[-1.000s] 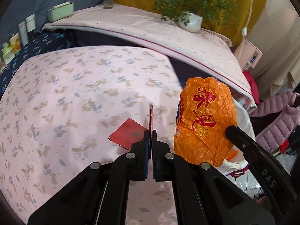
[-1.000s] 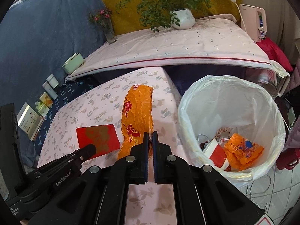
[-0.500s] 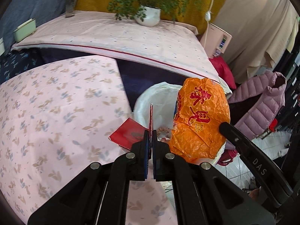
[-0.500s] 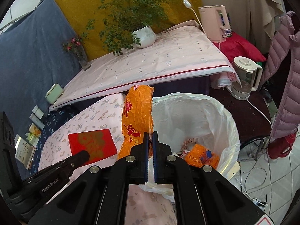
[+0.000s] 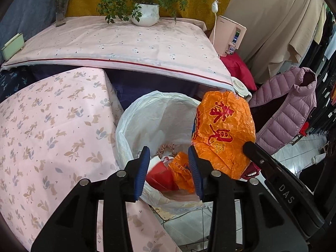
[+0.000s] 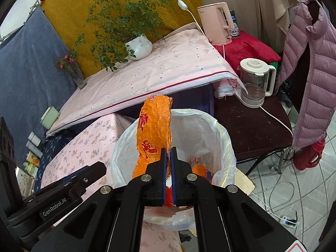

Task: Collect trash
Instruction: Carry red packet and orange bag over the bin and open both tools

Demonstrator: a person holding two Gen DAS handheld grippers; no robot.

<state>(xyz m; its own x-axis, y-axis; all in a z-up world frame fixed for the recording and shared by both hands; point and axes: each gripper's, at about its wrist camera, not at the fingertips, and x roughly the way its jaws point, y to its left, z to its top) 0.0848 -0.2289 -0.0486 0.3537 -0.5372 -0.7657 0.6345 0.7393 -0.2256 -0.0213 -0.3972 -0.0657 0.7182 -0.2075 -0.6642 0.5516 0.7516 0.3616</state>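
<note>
My left gripper [image 5: 169, 157] is open and empty above a bin lined with a white bag [image 5: 134, 115]. A red packet [image 5: 161, 175] lies inside the bin beside an orange wrapper [image 5: 181, 172]. My right gripper [image 6: 168, 153] is shut on a crumpled orange plastic bag with red print [image 6: 154, 126], held upright over the bin [image 6: 220, 134]. The same bag shows in the left wrist view [image 5: 223, 130], to the right of the bin, with the right gripper's arm [image 5: 279, 180] below it.
The pink floral tablecloth [image 5: 52, 126] lies to the left of the bin. A higher cloth-covered table [image 5: 126, 42] holds a potted plant [image 5: 146, 15]. A kettle [image 6: 255, 82] stands on a dark stool [image 6: 250, 130]; a purple jacket [image 6: 310, 67] hangs at right.
My left gripper has opened and the red packet has dropped into the bin. Both grippers have moved right, from over the table to over the bin. The right gripper still holds the orange bag.
</note>
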